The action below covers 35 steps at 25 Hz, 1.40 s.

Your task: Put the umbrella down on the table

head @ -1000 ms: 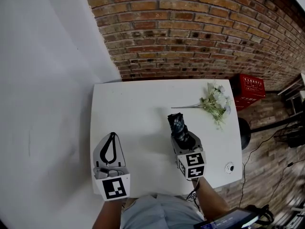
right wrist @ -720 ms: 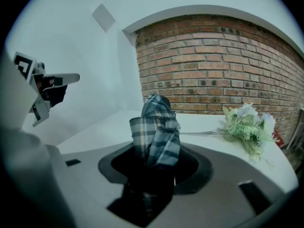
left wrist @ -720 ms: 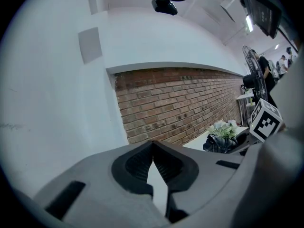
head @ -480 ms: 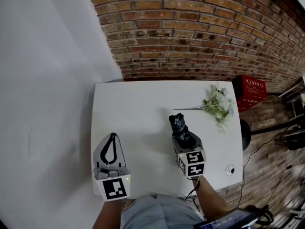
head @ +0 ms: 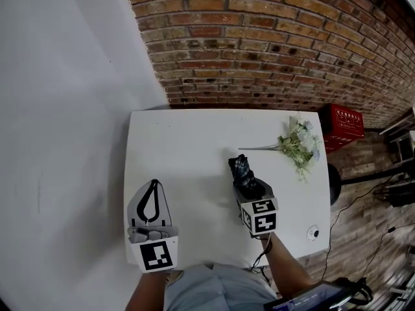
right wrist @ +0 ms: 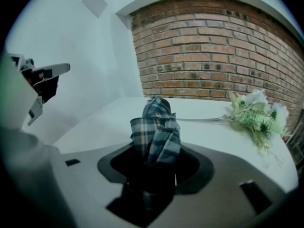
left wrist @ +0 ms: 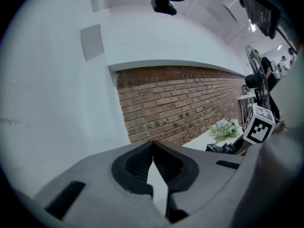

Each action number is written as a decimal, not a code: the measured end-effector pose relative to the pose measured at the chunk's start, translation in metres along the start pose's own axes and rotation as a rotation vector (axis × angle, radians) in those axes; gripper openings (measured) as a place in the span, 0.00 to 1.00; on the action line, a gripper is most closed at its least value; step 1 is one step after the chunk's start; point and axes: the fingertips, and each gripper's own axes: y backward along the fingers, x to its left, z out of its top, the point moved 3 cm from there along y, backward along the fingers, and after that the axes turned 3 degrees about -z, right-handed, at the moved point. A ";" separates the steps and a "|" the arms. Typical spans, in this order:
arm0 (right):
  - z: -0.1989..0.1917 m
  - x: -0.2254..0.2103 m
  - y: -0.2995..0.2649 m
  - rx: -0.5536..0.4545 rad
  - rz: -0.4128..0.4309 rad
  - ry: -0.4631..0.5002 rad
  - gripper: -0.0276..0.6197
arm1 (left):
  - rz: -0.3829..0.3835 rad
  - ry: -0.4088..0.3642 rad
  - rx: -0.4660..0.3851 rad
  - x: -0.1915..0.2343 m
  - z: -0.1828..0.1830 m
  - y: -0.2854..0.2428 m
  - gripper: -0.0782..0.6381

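A folded plaid umbrella [head: 242, 169] sticks out of my right gripper [head: 247, 185] over the middle right of the white table [head: 181, 148]. In the right gripper view the umbrella [right wrist: 156, 129] fills the gap between the jaws of the right gripper [right wrist: 154, 161], which is shut on it. Those jaws have just been opening a little with the umbrella between them. My left gripper [head: 154, 185] hovers over the table's front left, shut, with nothing in it. In the left gripper view the tips of the left gripper [left wrist: 153, 148] meet, and the umbrella [left wrist: 221, 147] shows at the right.
A bunch of white and green artificial flowers [head: 297, 142] lies at the table's far right. A small round object [head: 312, 229] sits near the front right corner. A brick wall runs behind, and a red crate [head: 342, 123] and a black stool [head: 334, 180] stand to the right.
My right gripper has sunk a little toward the table with the umbrella and tipped further downward. The left gripper has stayed put.
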 end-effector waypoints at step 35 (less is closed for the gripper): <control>0.141 0.060 0.162 -0.574 0.082 0.130 0.19 | 0.003 -0.035 -0.196 -0.030 0.091 0.054 0.12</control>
